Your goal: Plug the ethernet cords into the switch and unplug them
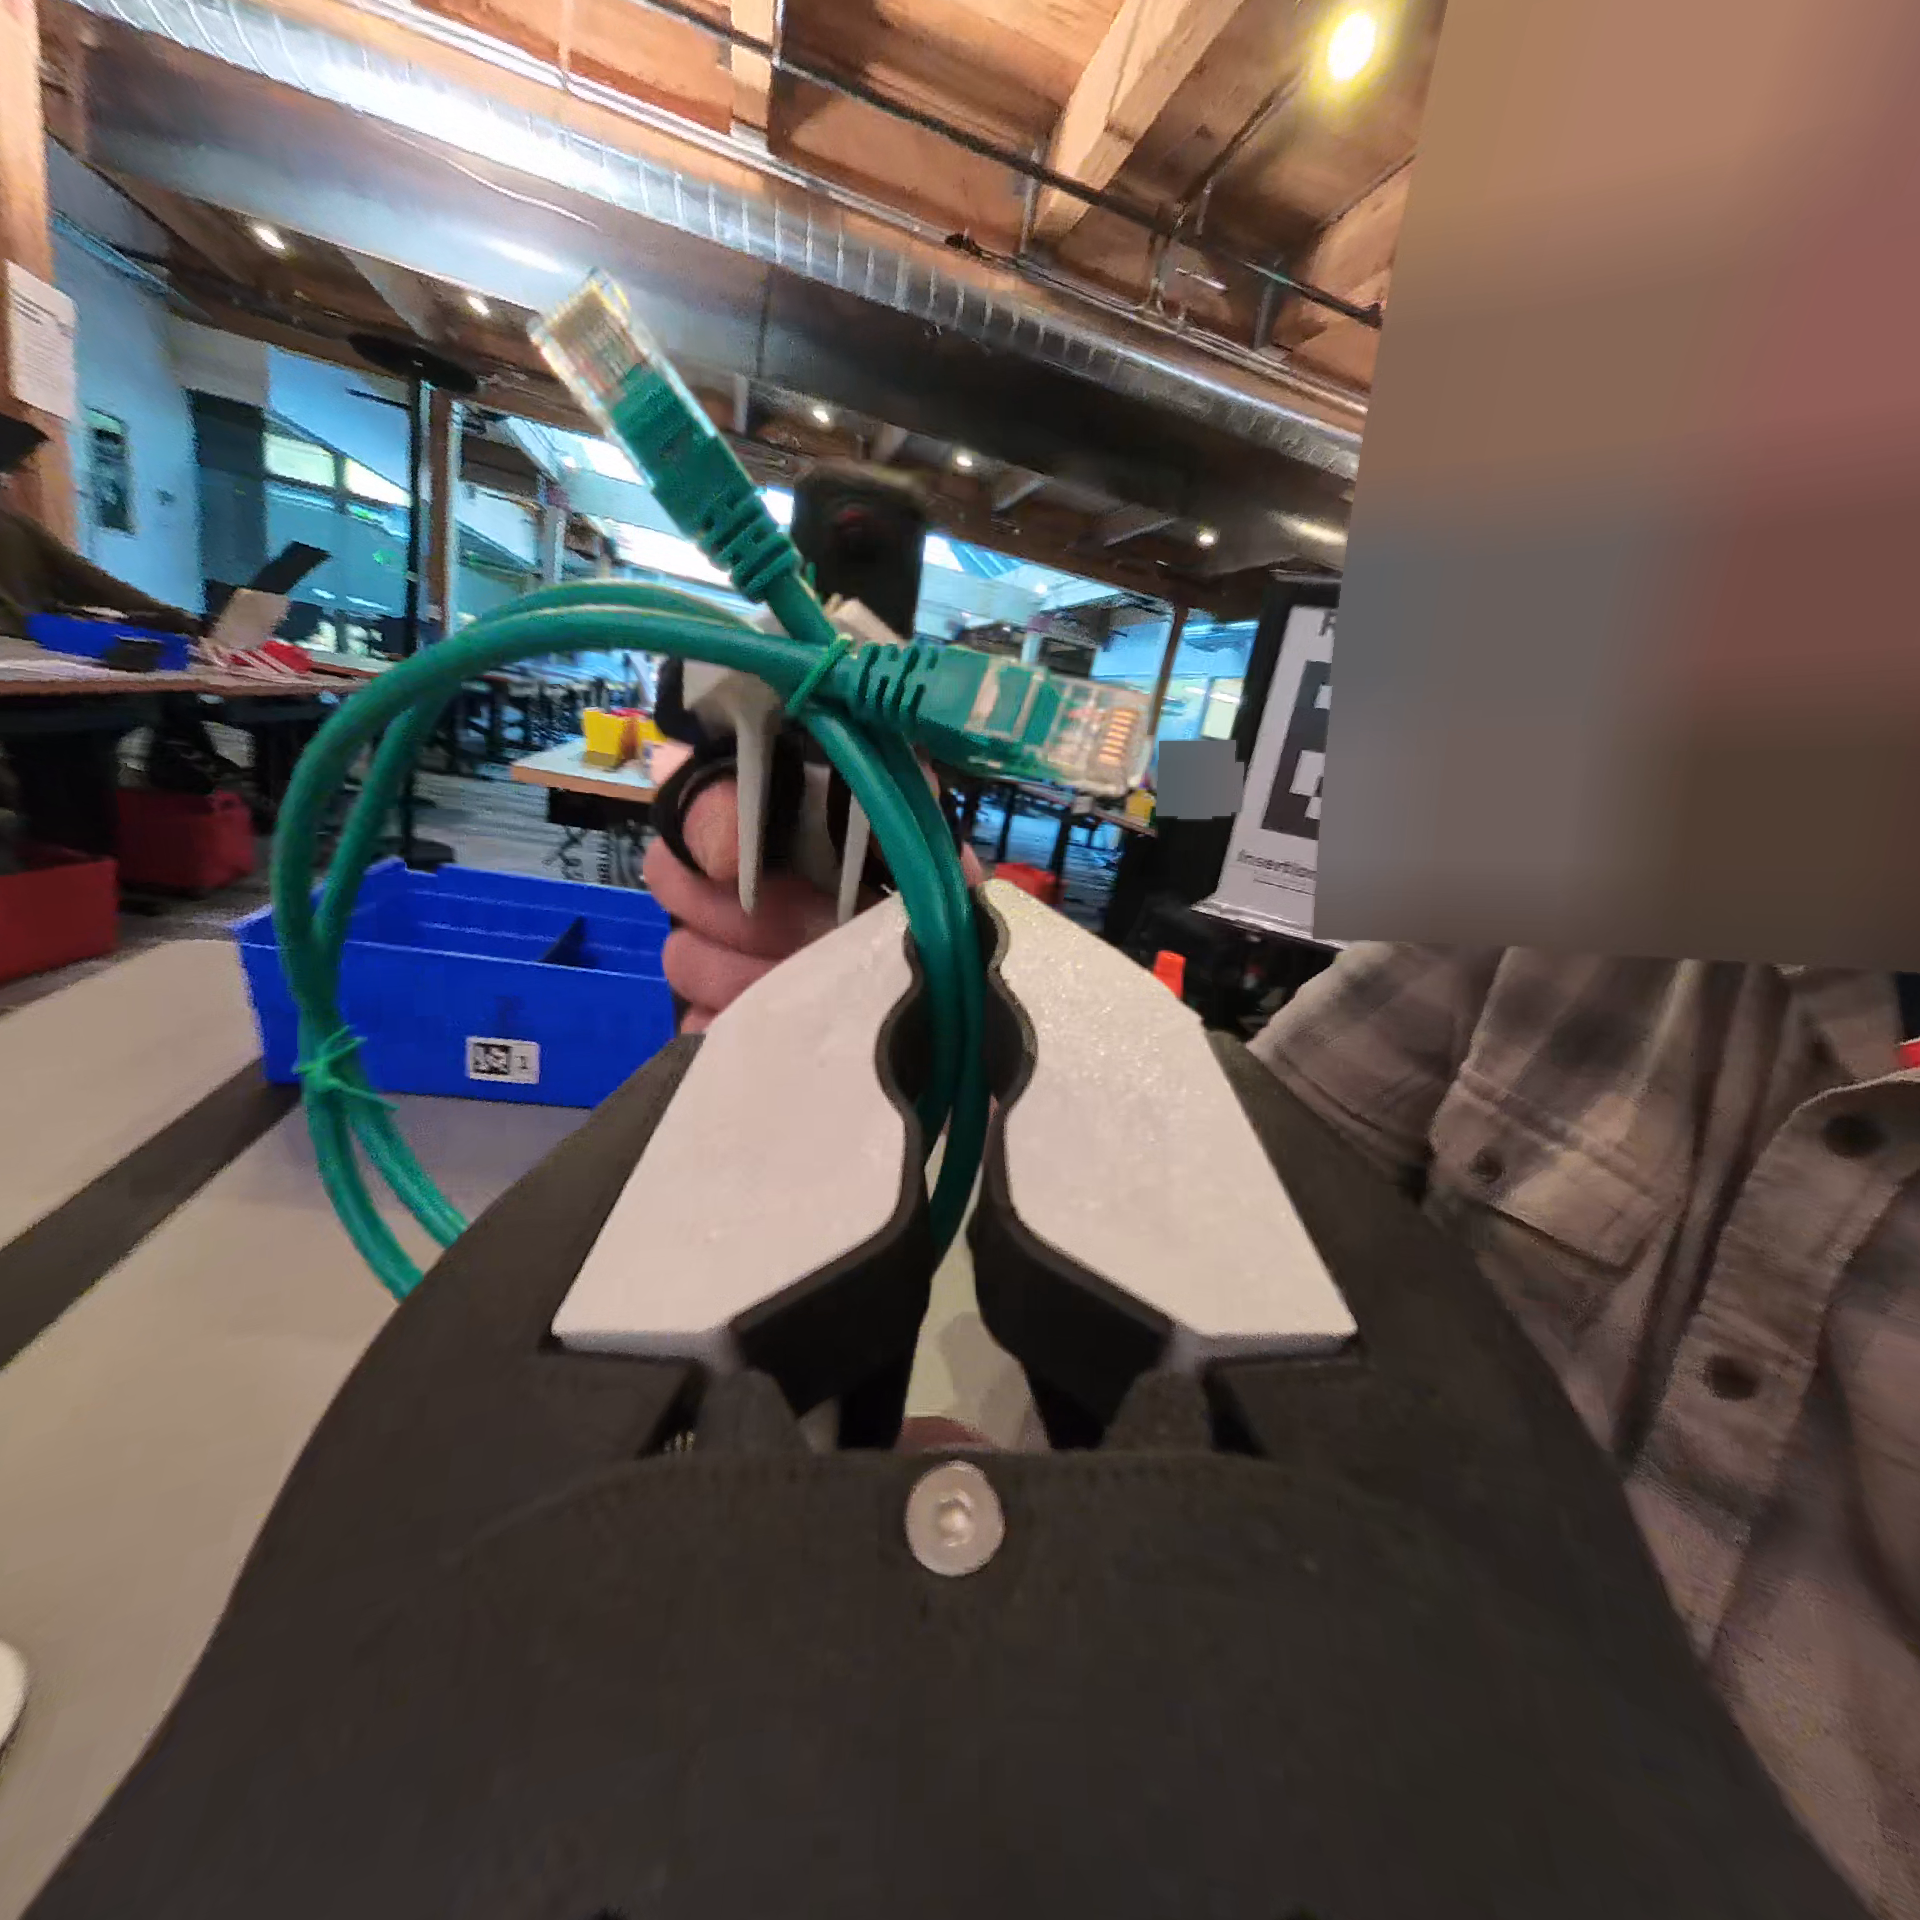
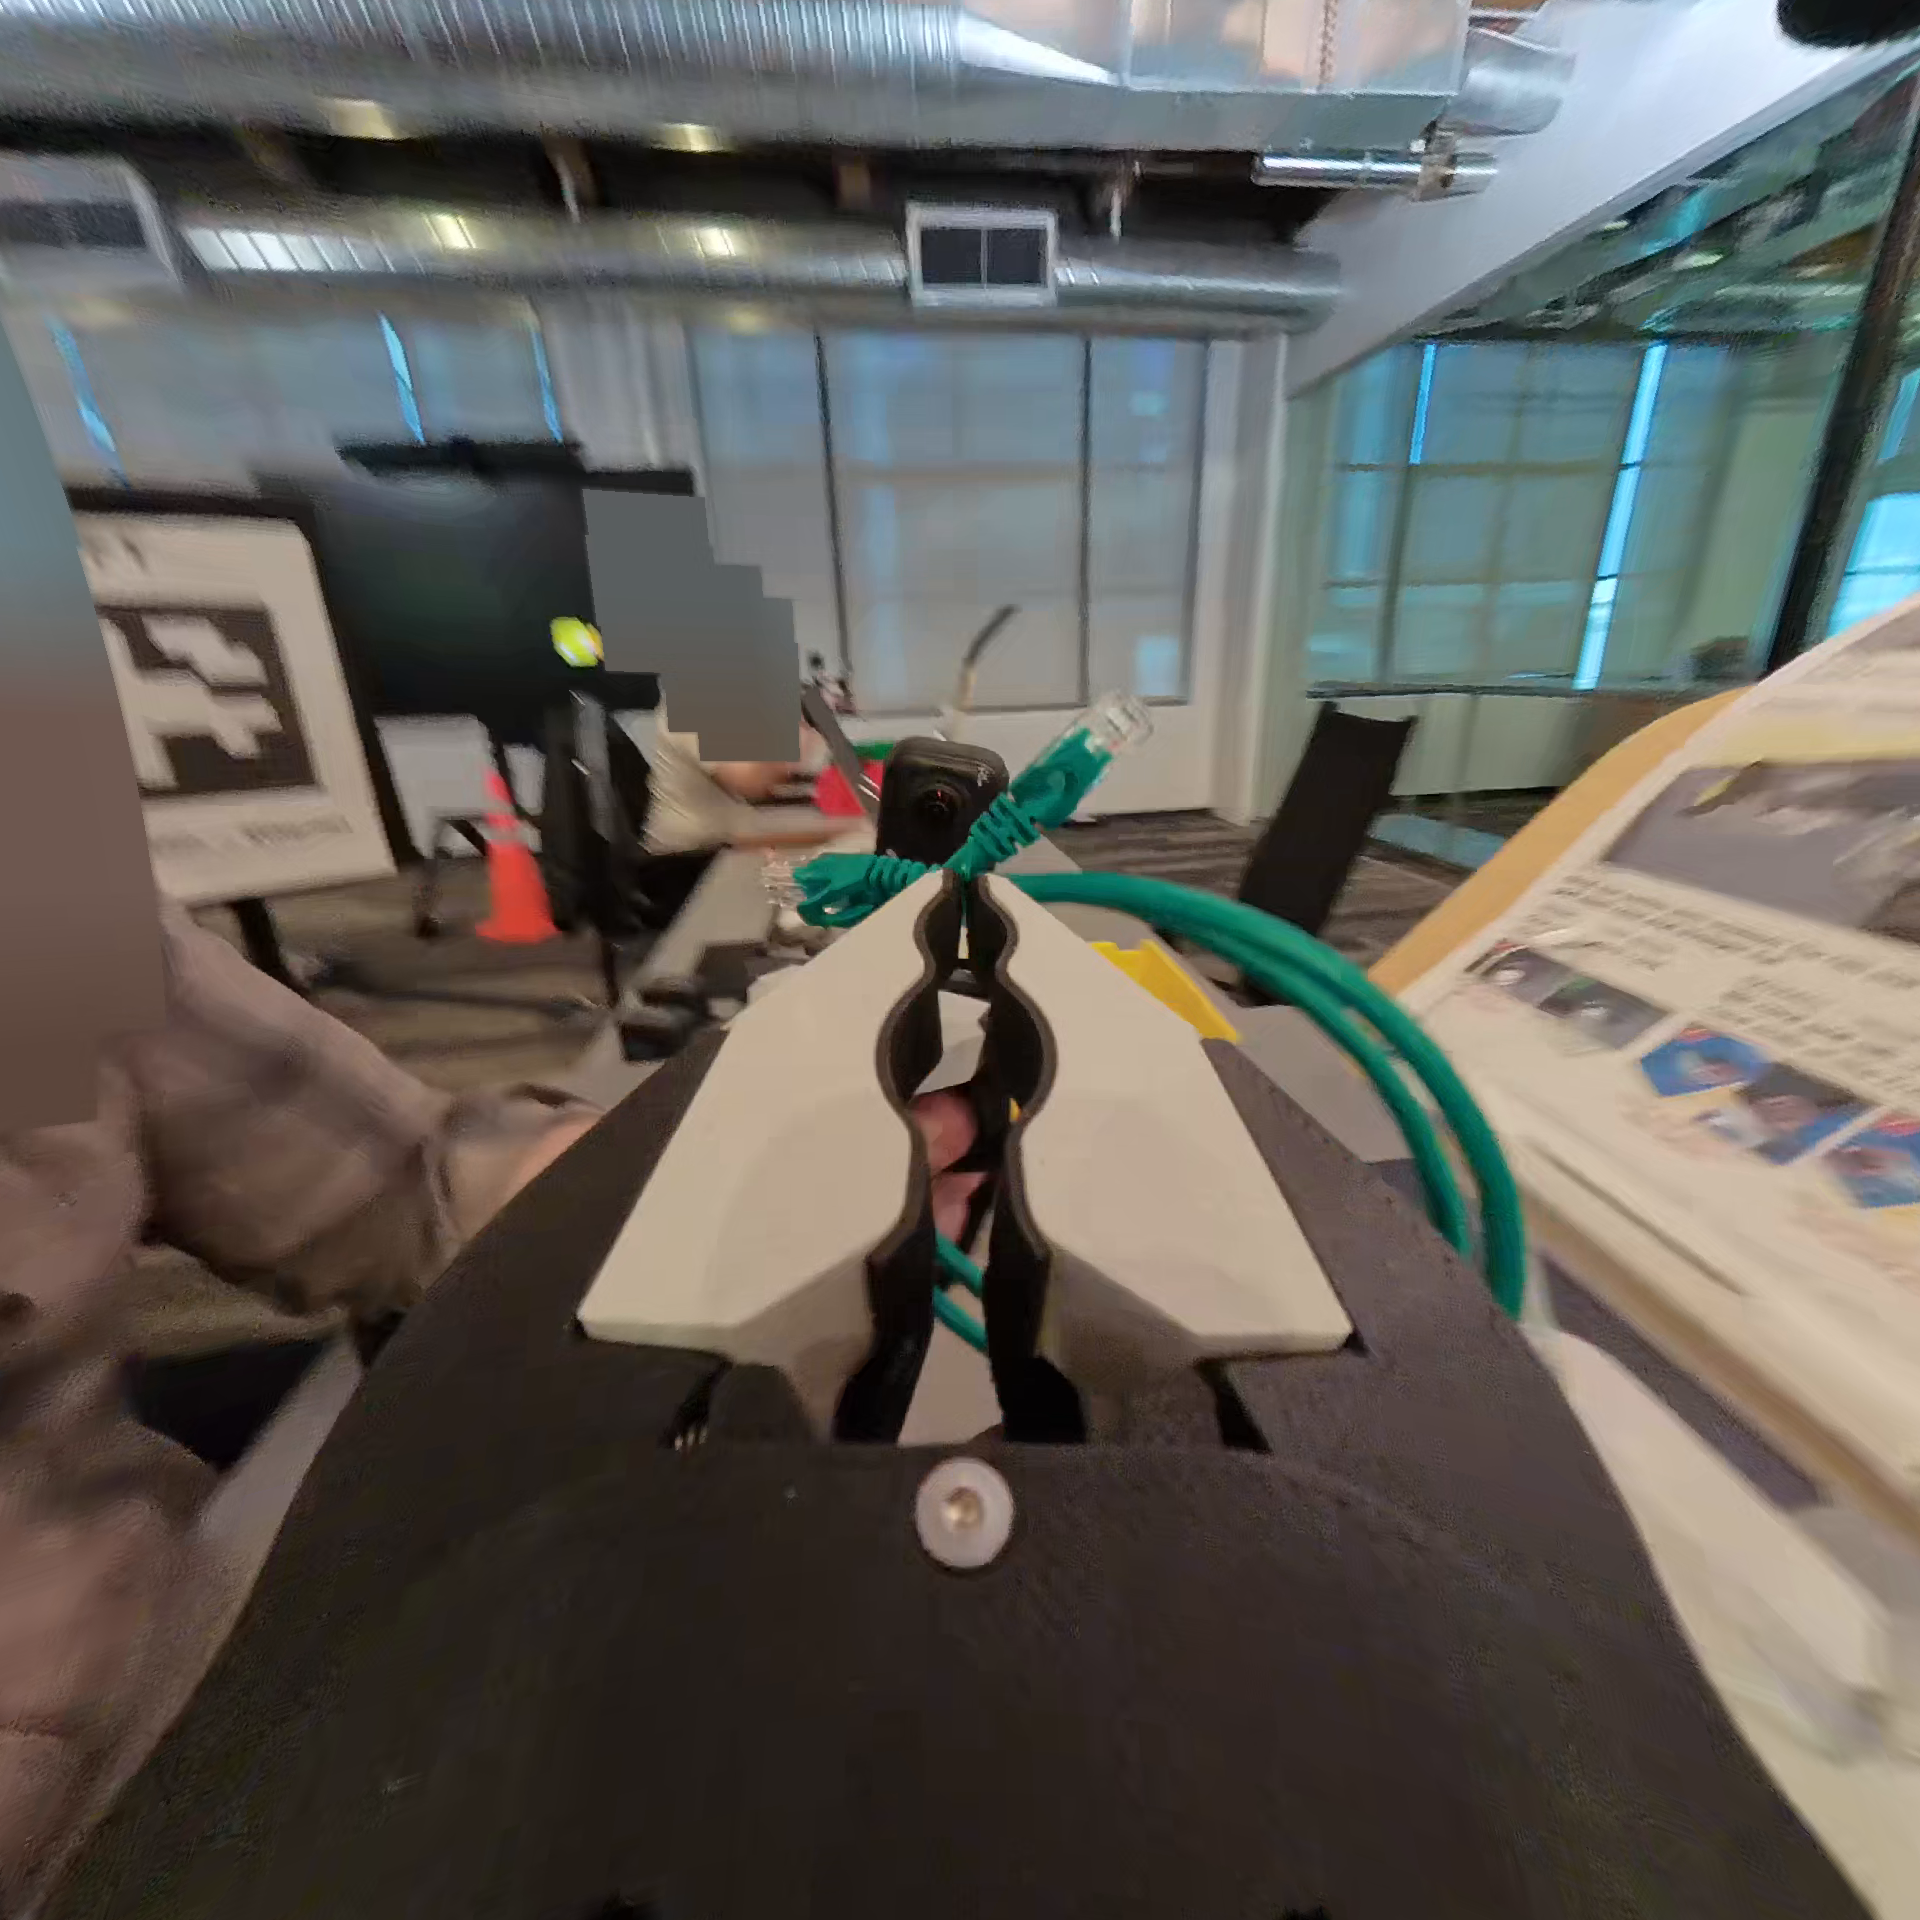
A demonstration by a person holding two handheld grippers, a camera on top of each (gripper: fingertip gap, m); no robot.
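A green ethernet cord [image 1: 312, 831] is coiled in a loop and bound with green twist ties. My left gripper [image 1: 951, 935] is shut on two strands of the loop and holds it in the air. One clear plug [image 1: 597, 338] points up and left, and the other plug [image 1: 1049, 717] points right. My right gripper [image 2: 961, 894] is shut on the same cord [image 2: 1351, 997] where the two plug ends cross. The plugs [image 2: 1107, 727] stick out past its tips. The right gripper also shows in the left wrist view [image 1: 831, 665], facing me. No switch is in view.
A blue divided bin [image 1: 457, 977] stands on the grey table [image 1: 125, 1039] at the left. An open newspaper [image 2: 1683, 997] lies close on the right. A person in a plaid shirt [image 1: 1610, 1195] is close by. An orange cone [image 2: 509, 862] and a sign board [image 2: 218, 707] stand farther off.
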